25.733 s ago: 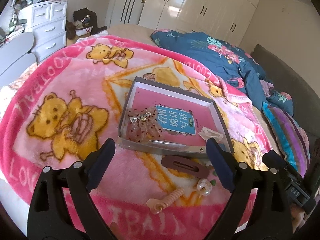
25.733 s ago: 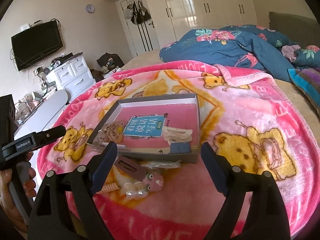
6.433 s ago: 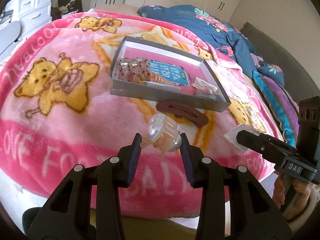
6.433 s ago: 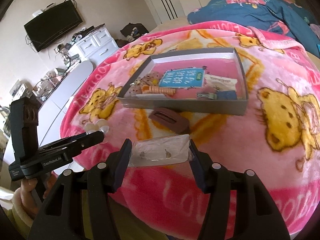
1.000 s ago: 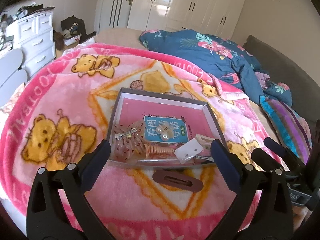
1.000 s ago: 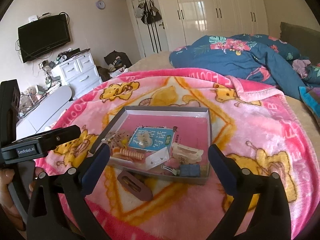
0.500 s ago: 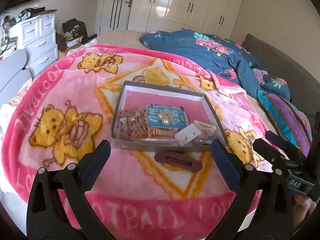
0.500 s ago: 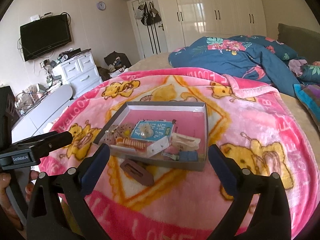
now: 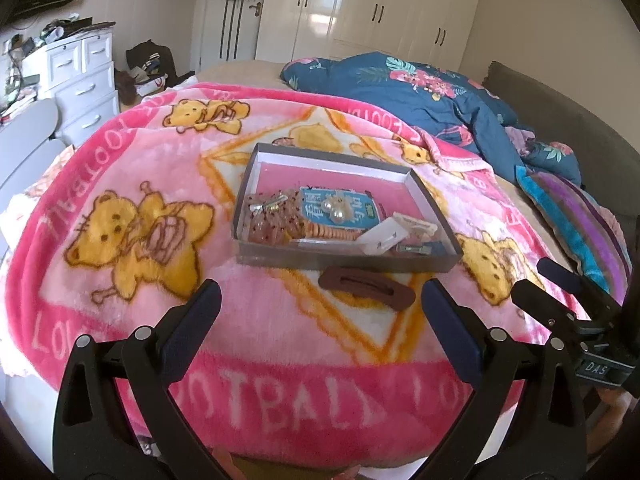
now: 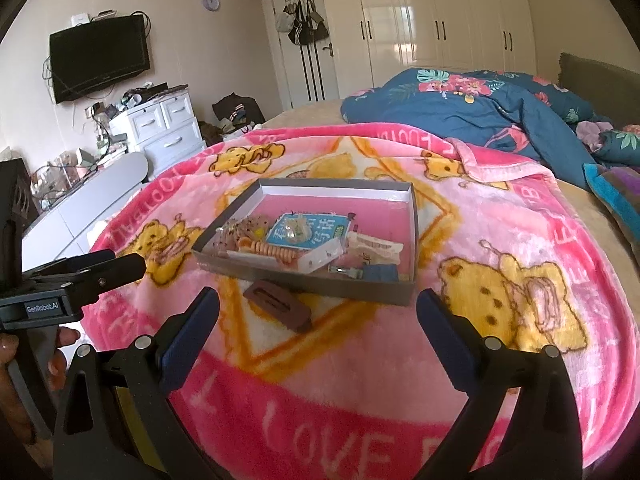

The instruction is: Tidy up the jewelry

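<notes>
A grey shallow box (image 9: 344, 262) with a pink floor sits on the pink bear blanket; it also shows in the right wrist view (image 10: 328, 286). Inside lie a pearl clip (image 9: 338, 210), an orange spiral hair tie (image 9: 330, 233), a clear earring bag (image 9: 380, 236), a cream claw clip (image 10: 374, 248) and several other clips. A brown hair clip (image 9: 366, 282) lies on the blanket just in front of the box, also in the right wrist view (image 10: 278, 304). My left gripper (image 9: 320, 312) is open and empty, held back from the box. My right gripper (image 10: 318, 316) is open and empty too.
The pink blanket (image 9: 120, 184) covers the bed. A blue floral duvet (image 9: 420, 96) is piled at the back right, and a striped pillow (image 9: 576, 220) lies at the right. White drawers (image 9: 80, 76) stand at the left. White wardrobes (image 10: 440, 28) line the far wall.
Both grippers have drawn back from the box, which now looks smaller and further away. Both stay open and empty. The items in the box have not moved.
</notes>
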